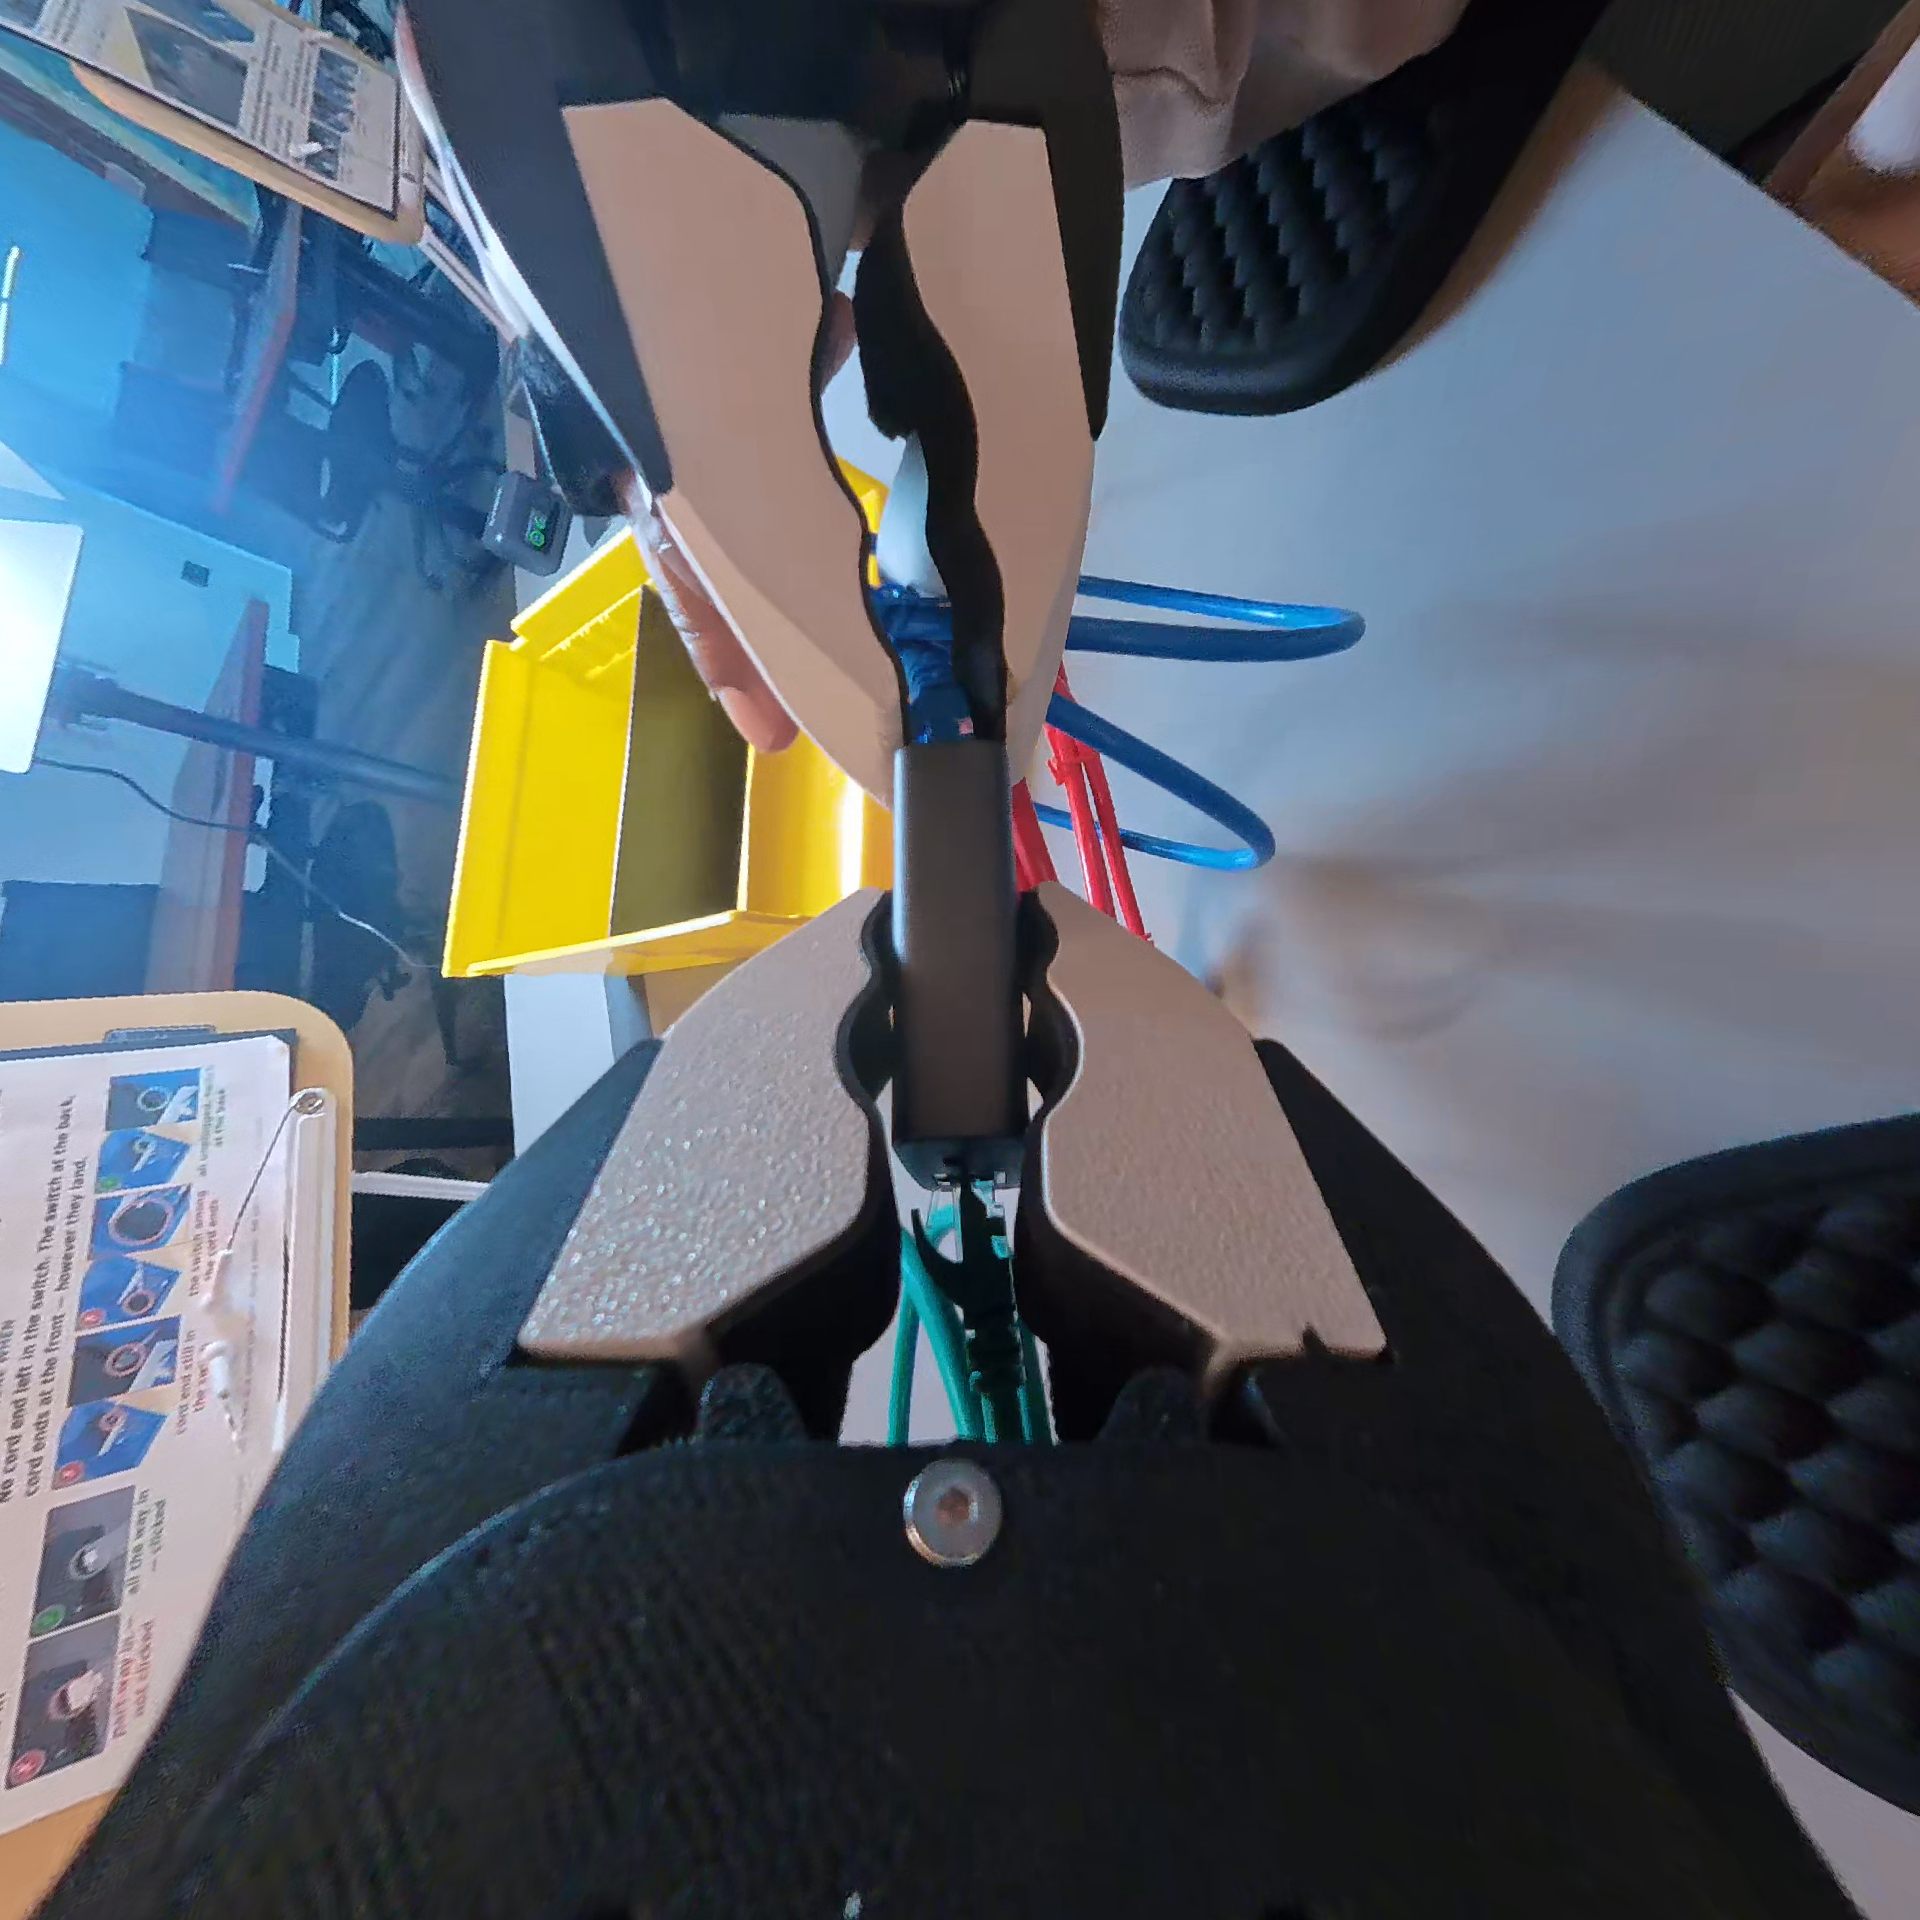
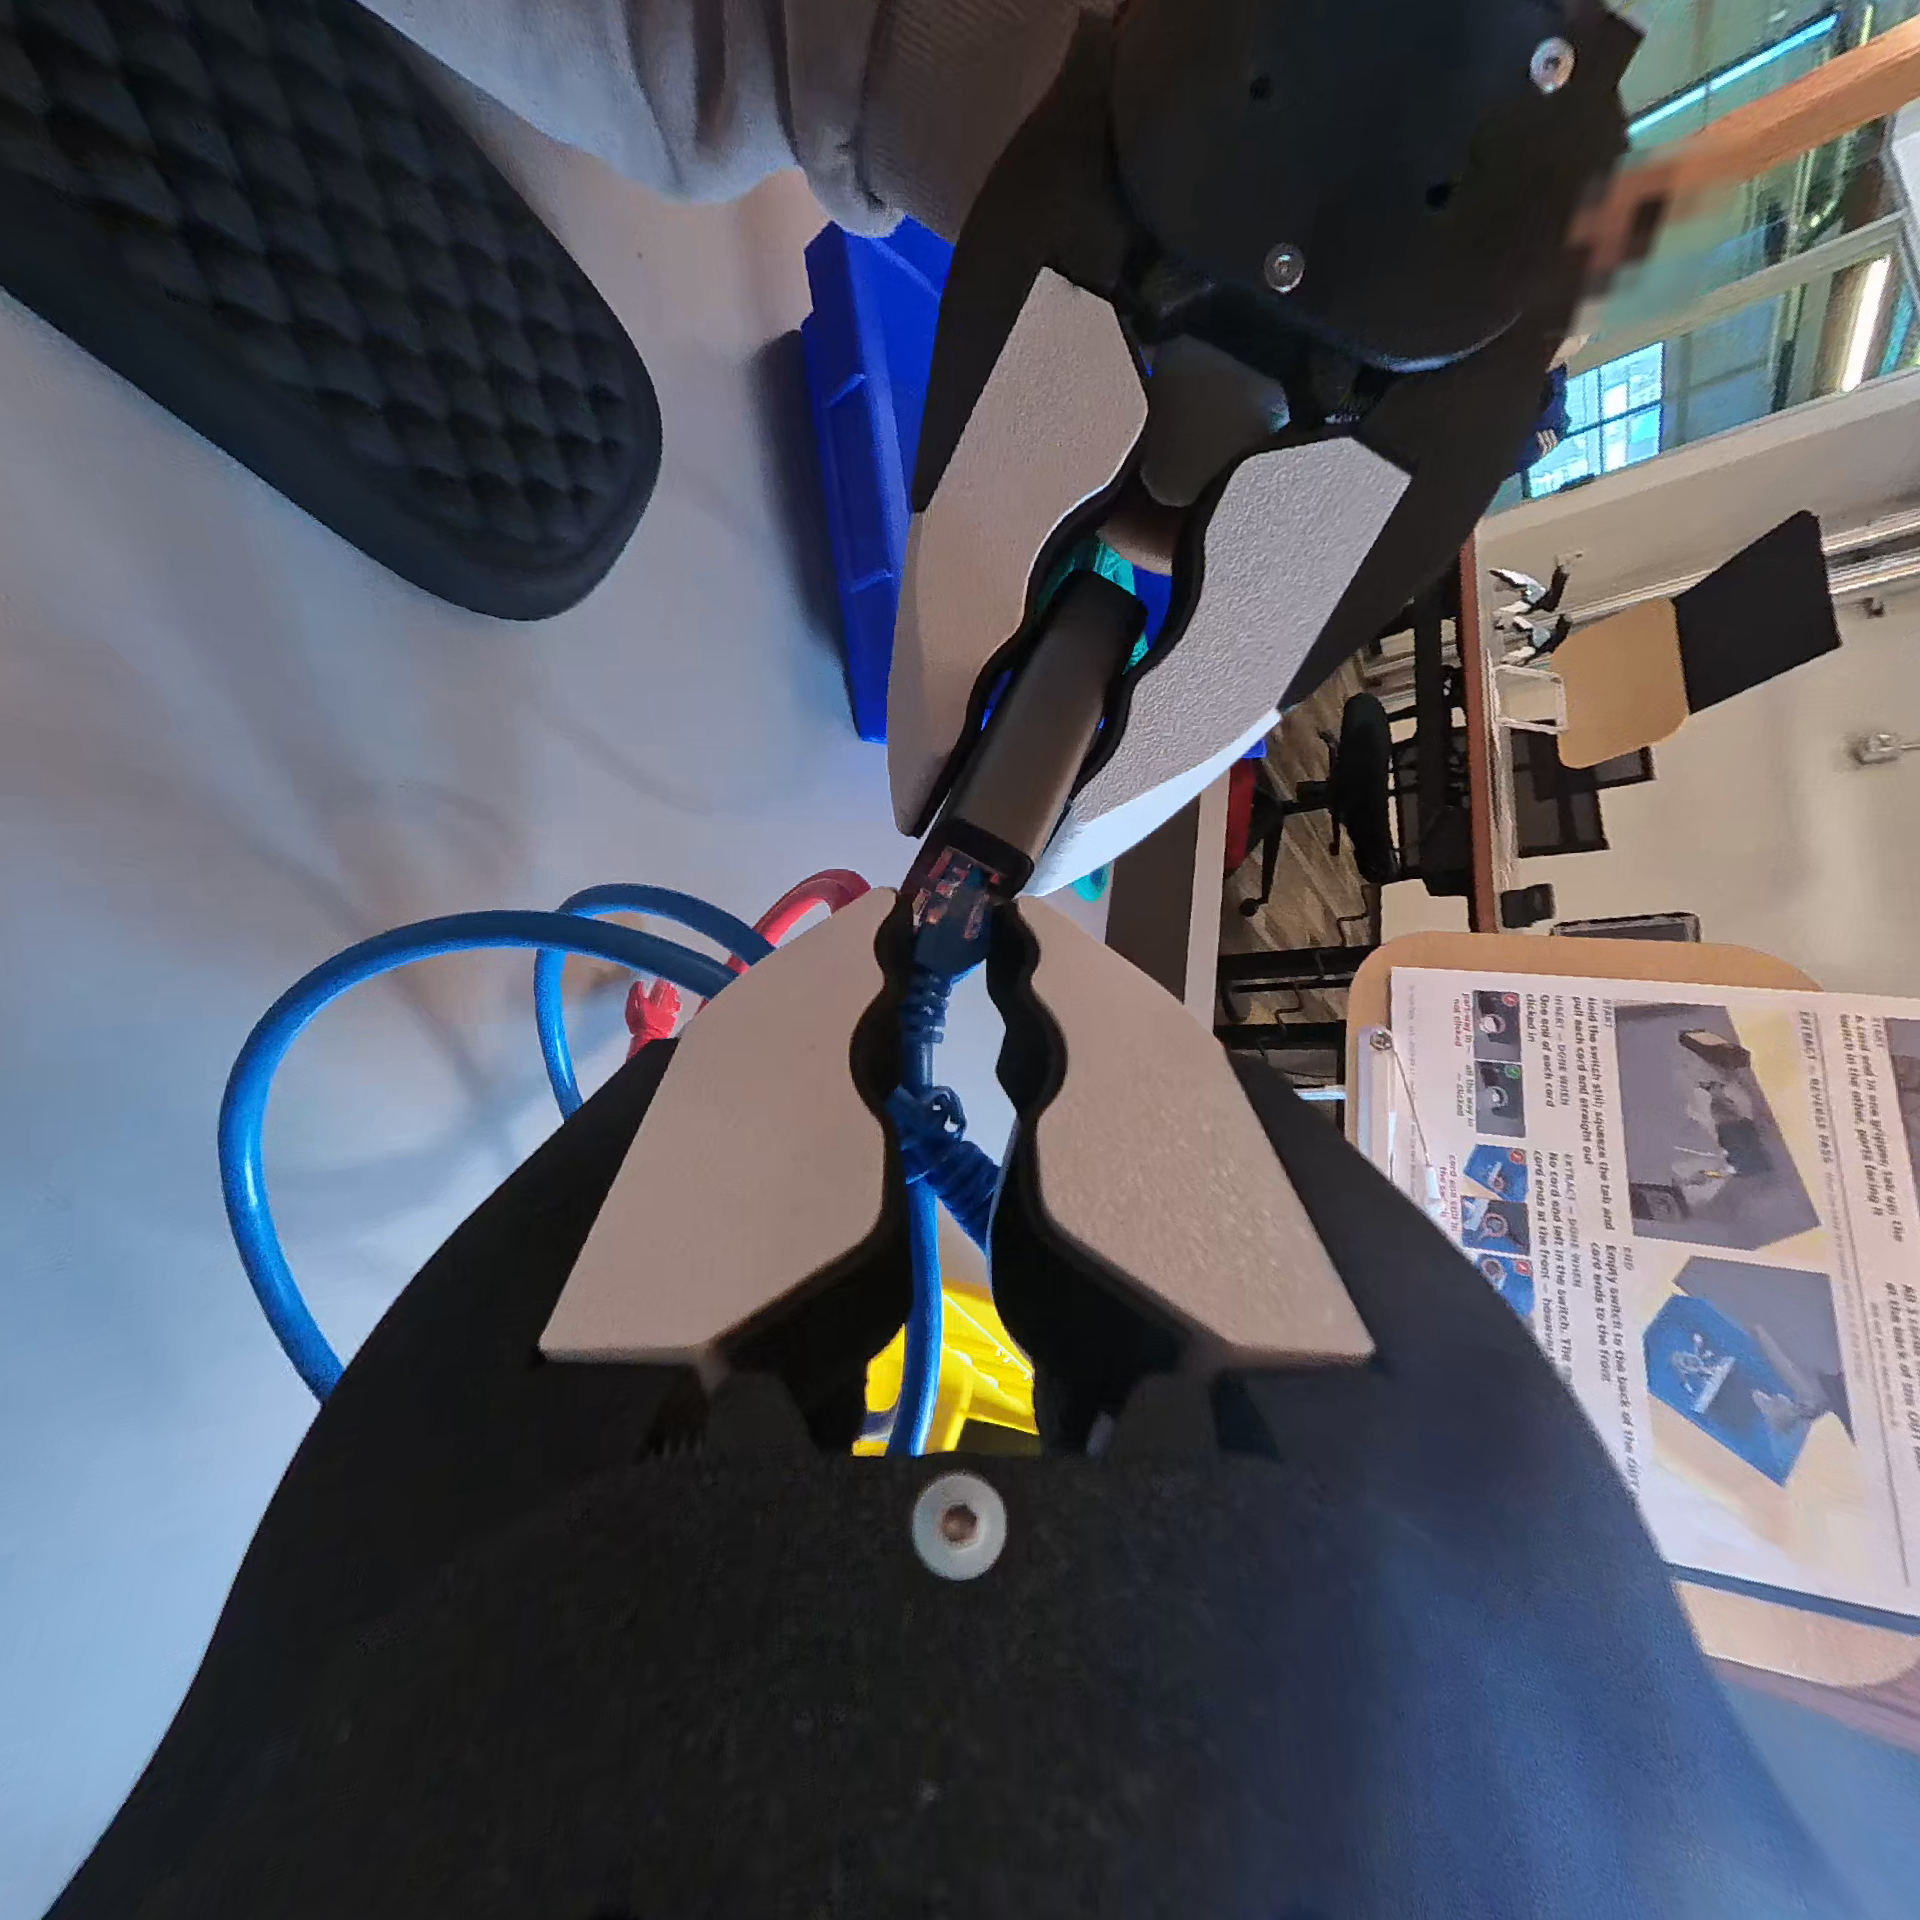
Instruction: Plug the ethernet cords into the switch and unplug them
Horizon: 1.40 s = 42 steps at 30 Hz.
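Note:
My left gripper (image 1: 956,914) is shut on the small dark grey switch (image 1: 951,987) and holds it above the white table. A green ethernet cord (image 1: 966,1309) is plugged into the switch's near end. My right gripper (image 2: 951,914) is shut on the plug of a blue ethernet cord (image 2: 930,997). The plug's tip is at the mouth of the port on the switch (image 2: 1029,727); how deep it sits is hidden. The right gripper (image 1: 961,717) faces the left one tip to tip. The blue cord loops (image 1: 1195,623) over the table, beside a red cord (image 1: 1081,821).
A yellow bin (image 1: 623,779) stands at the table's edge and a blue bin (image 2: 873,468) behind the left gripper (image 2: 977,842). Black foam pads (image 1: 1299,260) (image 1: 1766,1455) (image 2: 312,291) lie on the table. Clipboards with instruction sheets (image 1: 125,1351) (image 2: 1662,1247) sit to the side. Only a small space, under 4 cm, lies between the two pairs of fingers.

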Each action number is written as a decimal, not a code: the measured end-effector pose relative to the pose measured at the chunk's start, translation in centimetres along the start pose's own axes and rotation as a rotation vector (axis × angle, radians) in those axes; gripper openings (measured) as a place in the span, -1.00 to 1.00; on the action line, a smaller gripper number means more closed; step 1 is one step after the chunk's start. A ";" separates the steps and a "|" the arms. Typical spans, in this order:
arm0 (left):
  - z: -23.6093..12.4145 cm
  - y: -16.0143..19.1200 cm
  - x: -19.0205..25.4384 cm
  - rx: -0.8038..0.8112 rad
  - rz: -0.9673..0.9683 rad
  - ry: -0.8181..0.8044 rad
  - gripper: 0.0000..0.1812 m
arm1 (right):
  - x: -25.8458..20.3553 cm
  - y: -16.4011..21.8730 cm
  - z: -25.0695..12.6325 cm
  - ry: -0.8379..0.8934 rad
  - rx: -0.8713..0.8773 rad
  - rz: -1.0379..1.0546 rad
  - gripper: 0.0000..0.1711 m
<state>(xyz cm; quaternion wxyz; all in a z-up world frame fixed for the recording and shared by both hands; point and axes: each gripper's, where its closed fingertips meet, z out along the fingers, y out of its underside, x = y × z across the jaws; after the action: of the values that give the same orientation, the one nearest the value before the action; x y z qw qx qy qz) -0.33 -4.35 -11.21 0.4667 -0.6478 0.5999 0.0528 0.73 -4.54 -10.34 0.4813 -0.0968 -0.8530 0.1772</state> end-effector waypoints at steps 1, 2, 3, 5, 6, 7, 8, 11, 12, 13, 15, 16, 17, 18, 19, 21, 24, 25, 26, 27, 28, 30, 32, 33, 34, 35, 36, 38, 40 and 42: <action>0.0 -0.1 0.1 0.006 -0.001 0.006 -0.76 | -0.1 -0.1 -0.1 -0.007 0.004 0.005 -0.83; -0.1 -0.1 0.1 0.008 -0.002 0.010 -0.75 | -0.1 -0.2 -0.1 -0.013 0.017 0.018 -0.83; -0.1 -0.2 0.1 0.009 -0.004 0.010 -0.75 | -0.1 -0.3 -0.2 -0.022 0.037 0.037 -0.83; -0.2 -0.4 0.0 0.018 -0.007 0.004 -0.75 | 0.0 -0.5 -0.4 -0.030 0.075 0.067 -0.83; -0.2 -0.5 -0.1 0.020 -0.010 -0.004 -0.75 | 0.1 -0.6 -0.5 -0.037 0.094 0.084 -0.83; -0.2 -0.5 -0.4 0.011 -0.009 -0.016 -0.76 | 0.3 -0.4 -0.6 -0.029 0.098 0.090 -0.83; -0.1 -0.4 -0.6 -0.003 -0.006 -0.028 -0.75 | 0.4 -0.2 -0.6 -0.029 0.097 0.099 -0.83; 0.1 -0.4 -0.9 -0.029 0.013 -0.053 -0.75 | 0.5 0.3 -0.7 -0.038 0.105 0.120 -0.83; 0.0 -0.6 -0.8 -0.022 0.021 -0.049 -0.75 | 0.6 0.0 -0.9 -0.034 0.117 0.121 -0.83; -0.3 -0.8 -0.6 -0.008 0.024 -0.033 -0.75 | 0.4 -0.4 -1.0 -0.035 0.123 0.115 -0.84; -0.5 -0.9 0.0 0.025 0.015 0.003 -0.75 | 0.1 -1.1 -1.0 -0.049 0.132 0.110 -0.83; -0.4 -0.9 0.3 0.028 0.007 0.021 -0.76 | -0.2 -1.2 -0.9 -0.071 0.142 0.123 -0.84; -0.4 -0.7 0.5 0.025 0.004 0.033 -0.75 | -0.3 -1.2 -0.8 -0.082 0.150 0.131 -0.84; -0.3 -0.6 0.6 0.025 0.002 0.042 -0.75 | -0.5 -1.2 -0.6 -0.091 0.157 0.140 -0.83; -0.3 -0.7 0.7 0.034 -0.001 0.050 -0.75 | -0.7 -1.3 -0.7 -0.107 0.169 0.150 -0.83; -0.4 -0.7 0.8 0.048 -0.009 0.057 -0.75 | -0.6 -1.4 -0.7 -0.128 0.209 0.188 -0.83; -0.5 -1.1 0.9 0.097 -0.036 0.076 -0.75 | -0.6 -1.6 -1.0 -0.164 0.274 0.248 -0.83; -0.5 -1.2 0.8 0.113 -0.045 0.080 -0.75 | -0.5 -1.9 -1.2 -0.180 0.305 0.273 -0.83; -0.5 -1.2 0.8 0.112 -0.046 0.081 -0.75 | -0.4 -1.8 -1.2 -0.181 0.311 0.279 -0.83; -0.5 -1.3 0.8 0.118 -0.050 0.081 -0.75 | -0.5 -1.8 -1.2 -0.184 0.309 0.275 -0.83; -0.4 -1.4 0.7 0.124 -0.057 0.076 -0.75 | -0.4 -1.8 -1.4 -0.186 0.316 0.282 -0.83; -0.7 0.1 0.0 0.040 -0.053 0.029 -0.76 | -0.4 -1.2 -1.7 -0.190 0.302 0.273 -0.84; -3.2 5.1 -2.4 -0.125 -0.145 -0.106 -0.76 | 1.3 -2.1 -5.2 -0.155 0.430 0.309 -0.85; -4.3 4.5 -2.4 -0.077 -0.169 -0.114 -0.76 | 2.7 -0.8 -5.6 -0.039 0.329 0.250 -0.84; -4.7 2.6 -2.5 -0.032 -0.129 -0.134 -0.76 | 3.7 -1.0 -5.8 0.031 0.341 0.229 -0.85; -4.7 0.6 -2.9 0.003 -0.088 -0.167 -0.77 | 4.2 -0.7 -5.4 0.040 0.327 0.235 -0.84; -4.6 -0.7 -3.1 0.014 -0.067 -0.183 -0.77 | 4.7 -0.4 -5.0 0.044 0.316 0.255 -0.84; -4.7 -1.0 -3.4 -0.049 -0.023 -0.229 -0.77 | 6.5 0.2 -6.0 0.101 0.368 0.320 -0.84; -5.1 -0.3 -3.7 -0.092 -0.025 -0.264 -0.77 | 8.1 2.3 -7.5 0.185 0.332 0.364 -0.83; -5.6 0.4 -4.3 -0.115 -0.047 -0.306 -0.77 | 9.9 4.3 -9.1 0.285 0.308 0.419 -0.83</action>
<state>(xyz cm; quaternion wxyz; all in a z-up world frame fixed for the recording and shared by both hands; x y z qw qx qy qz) -4.58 -4.89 -5.58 0.5160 -0.6716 0.5024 0.1740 3.40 4.64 0.04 0.5583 -0.2206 -0.7011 0.3848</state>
